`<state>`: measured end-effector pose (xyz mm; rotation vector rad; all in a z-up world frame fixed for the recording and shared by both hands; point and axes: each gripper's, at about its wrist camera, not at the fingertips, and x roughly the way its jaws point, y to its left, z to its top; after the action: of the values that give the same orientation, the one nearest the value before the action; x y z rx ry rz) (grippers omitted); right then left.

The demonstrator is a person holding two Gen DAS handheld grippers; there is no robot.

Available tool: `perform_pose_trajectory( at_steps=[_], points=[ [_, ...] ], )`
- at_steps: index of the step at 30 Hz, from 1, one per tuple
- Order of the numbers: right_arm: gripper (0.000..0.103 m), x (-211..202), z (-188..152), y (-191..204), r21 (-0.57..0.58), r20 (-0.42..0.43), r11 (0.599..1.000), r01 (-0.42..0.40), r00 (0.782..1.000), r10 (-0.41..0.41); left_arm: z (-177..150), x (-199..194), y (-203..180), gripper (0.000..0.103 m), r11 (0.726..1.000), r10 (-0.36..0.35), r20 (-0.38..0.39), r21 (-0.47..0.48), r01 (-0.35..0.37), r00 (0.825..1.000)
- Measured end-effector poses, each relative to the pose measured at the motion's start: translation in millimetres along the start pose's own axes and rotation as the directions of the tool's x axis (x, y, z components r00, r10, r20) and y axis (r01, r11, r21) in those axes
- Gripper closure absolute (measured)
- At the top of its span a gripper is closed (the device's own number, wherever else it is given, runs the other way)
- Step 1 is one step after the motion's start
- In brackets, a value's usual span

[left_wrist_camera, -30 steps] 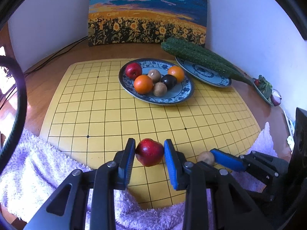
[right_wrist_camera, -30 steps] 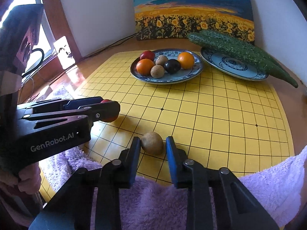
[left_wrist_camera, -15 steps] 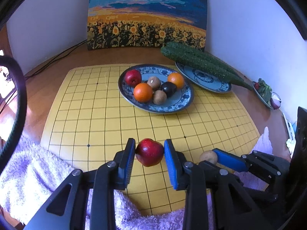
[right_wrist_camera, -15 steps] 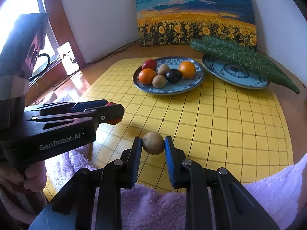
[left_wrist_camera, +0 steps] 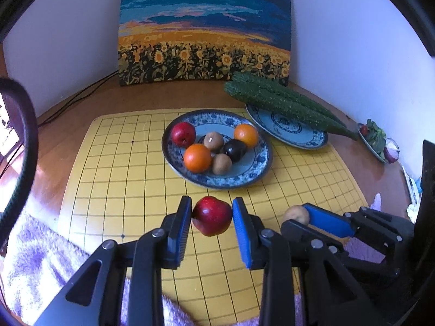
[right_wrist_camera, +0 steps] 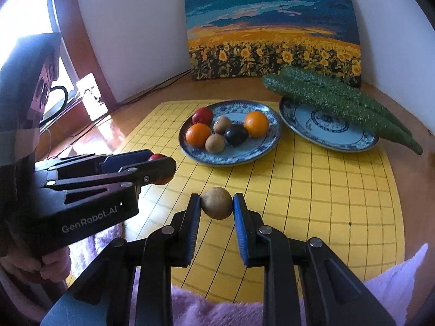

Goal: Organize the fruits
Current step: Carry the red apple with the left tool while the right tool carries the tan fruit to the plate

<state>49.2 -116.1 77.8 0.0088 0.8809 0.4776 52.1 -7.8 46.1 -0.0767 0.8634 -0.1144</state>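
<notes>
My left gripper [left_wrist_camera: 212,216] is shut on a red apple [left_wrist_camera: 212,216] and holds it above the yellow grid board [left_wrist_camera: 122,184], just short of the blue patterned fruit plate [left_wrist_camera: 252,174]. My right gripper [right_wrist_camera: 216,203] is shut on a brown kiwi [right_wrist_camera: 216,203], also lifted over the board. The kiwi also shows in the left wrist view [left_wrist_camera: 295,214]. The plate [right_wrist_camera: 261,149] holds a red apple [left_wrist_camera: 183,134], two oranges [left_wrist_camera: 197,158], two kiwis [left_wrist_camera: 221,163] and a dark plum [left_wrist_camera: 235,149].
A second blue plate [left_wrist_camera: 296,135] at the right carries long green bitter gourds [left_wrist_camera: 280,103]. A sunflower painting [left_wrist_camera: 204,32] leans on the back wall. A purple fluffy towel [left_wrist_camera: 40,260] lies at the board's near edge. A small dish of vegetables [left_wrist_camera: 378,141] sits far right.
Both grippers have lifted their fruit off the board and moved forward toward the fruit plate. The right gripper has closed on the kiwi.
</notes>
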Motion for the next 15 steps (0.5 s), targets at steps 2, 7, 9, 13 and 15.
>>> perform_pose_trajectory(
  at_steps=[2, 7, 9, 13, 15],
  points=[
    [0.078, 1.7, 4.5, -1.9, -0.004, 0.003, 1.000, 0.006, 1.000, -0.006, 4.3, 3.7, 0.3, 0.071, 1.000, 0.000, 0.002, -0.006, 0.000, 1.000],
    [0.078, 7.4, 15.8, -9.7, 0.001, 0.009, 1.000, 0.022, 1.000, -0.022, 12.5, 10.9, -0.8, 0.071, 1.000, 0.007, 0.015, 0.002, -0.007, 1.000],
    [0.078, 10.3, 19.2, -11.9, -0.003, 0.005, 1.000, 0.031, 1.000, -0.031, 15.1, 14.9, -1.0, 0.071, 1.000, 0.010, 0.019, 0.008, -0.011, 1.000],
    [0.078, 14.8, 26.2, -16.7, -0.005, 0.004, 0.999, 0.042, 0.999, -0.042, 17.6, 21.0, -1.0, 0.071, 1.000, 0.018, 0.020, 0.010, -0.018, 1.000],
    [0.078, 16.5, 29.0, -18.7, -0.004, 0.006, 0.999, 0.043, 0.999, -0.043, 18.3, 23.8, -1.1, 0.071, 1.000, 0.019, 0.017, 0.007, -0.020, 1.000]
  ],
)
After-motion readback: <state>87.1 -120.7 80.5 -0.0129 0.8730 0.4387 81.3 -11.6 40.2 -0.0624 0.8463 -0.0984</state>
